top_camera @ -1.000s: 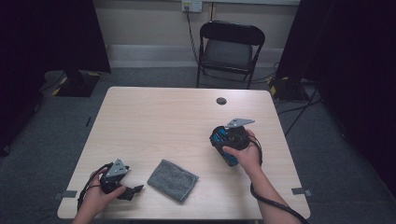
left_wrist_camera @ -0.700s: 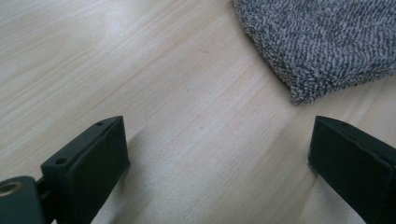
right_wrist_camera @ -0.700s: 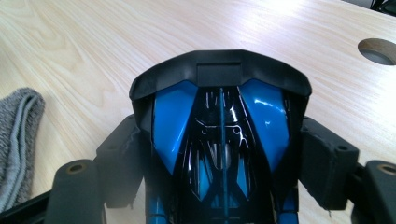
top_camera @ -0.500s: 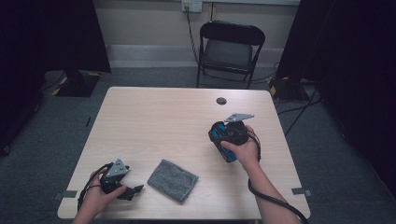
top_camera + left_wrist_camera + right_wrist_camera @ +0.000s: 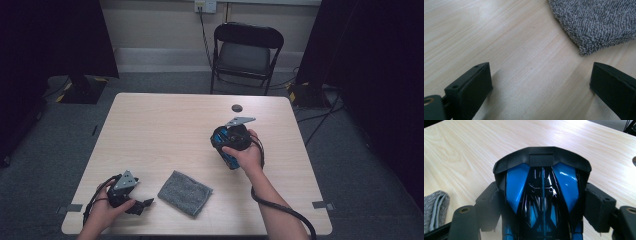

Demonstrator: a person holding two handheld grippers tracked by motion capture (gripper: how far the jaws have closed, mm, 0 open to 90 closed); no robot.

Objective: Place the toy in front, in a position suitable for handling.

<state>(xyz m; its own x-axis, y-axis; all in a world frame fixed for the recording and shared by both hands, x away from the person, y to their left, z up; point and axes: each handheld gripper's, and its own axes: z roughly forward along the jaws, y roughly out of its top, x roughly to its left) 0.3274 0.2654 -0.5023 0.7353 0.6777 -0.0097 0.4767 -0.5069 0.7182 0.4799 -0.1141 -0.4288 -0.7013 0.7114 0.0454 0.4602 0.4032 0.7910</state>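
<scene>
At the table's [image 5: 165,120] near-left corner, about seven o'clock from its middle, our left hand [image 5: 102,216] rests low with the left gripper [image 5: 142,206] lying close to the wood, pointing toward three o'clock at the folded grey cloth [image 5: 185,192]. In the left gripper view its jaws stand spread wide with bare wood between them, pinching nothing, and the cloth's [image 5: 596,22] nearest corner sits just beyond the gap at one o'clock, apart from both pads. We judge that this side of the work has not begun: the cloth lies flat and untouched near the front edge, between our two forearms

Moving right, past the centre of the table, our right hand [image 5: 247,155] is raised off the surface with the wrist cocked, the forearm running in from five o'clock and a black cable looping beneath it. The right gripper [image 5: 227,142] pinches a glossy blue and black toy car [image 5: 231,150]; in the right gripper view the toy car [image 5: 541,192] fills the space between the jaws, both pads pressed against its flanks, its dark tail end pointing away toward twelve o'clock. So the pick-up reads to us as done and the toy is airborne above the table's right half. What remains, as far as we can judge, is bringing toy and cloth together, or setting the toy down

A small dark disc [image 5: 237,108] lies at twelve o'clock of the gripper, well apart, and a folding chair [image 5: 247,52] stands beyond the far edge
</scene>
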